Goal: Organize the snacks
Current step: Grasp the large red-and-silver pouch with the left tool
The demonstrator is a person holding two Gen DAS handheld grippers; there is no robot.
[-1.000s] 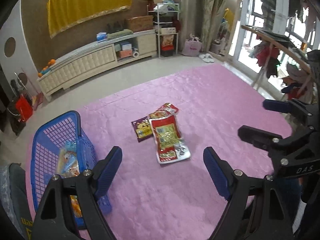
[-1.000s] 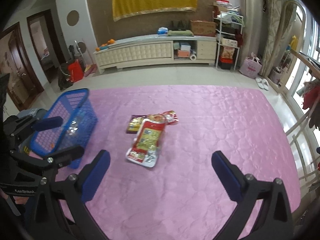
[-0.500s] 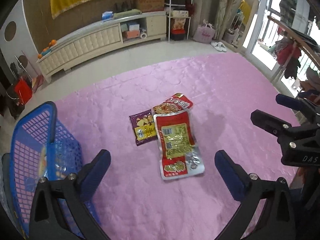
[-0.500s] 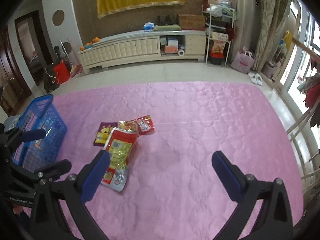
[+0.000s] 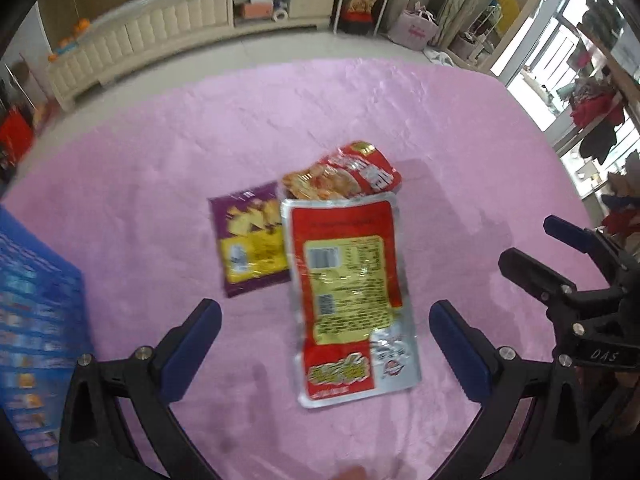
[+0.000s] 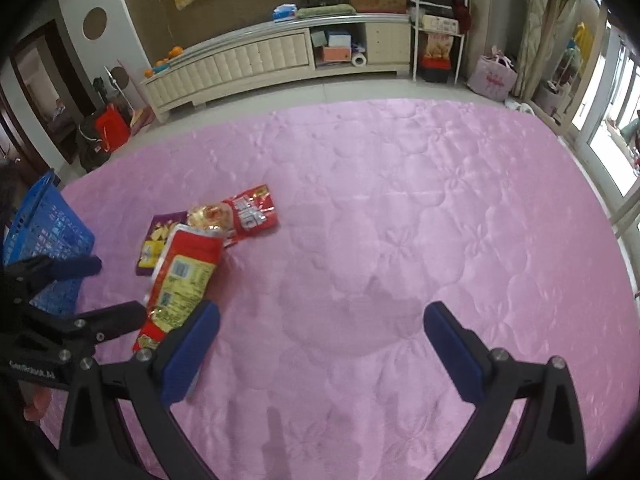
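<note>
Surface: a pink quilted mat (image 6: 400, 240) is spread over a pale tiled floor.
Room: a cream cabinet (image 6: 248, 64) is set along the far wall.
Snacks: a large red-and-silver packet (image 5: 348, 296), a purple packet (image 5: 250, 240) and a small red packet (image 5: 348, 172) are overlapped mid-mat; the blue basket (image 6: 44, 232) is placed to their left.
Writing: "DAS" is read on the right tool (image 6: 320, 344) in the left view only; packet print is too blurred.
Tools: the left tool (image 5: 324, 340) has just been opened wide above the large packet, not touching it; the right is spread open over bare mat.

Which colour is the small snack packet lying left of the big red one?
Purple small snack packet, with yellow on its front; the left wrist view shows it best.
</note>
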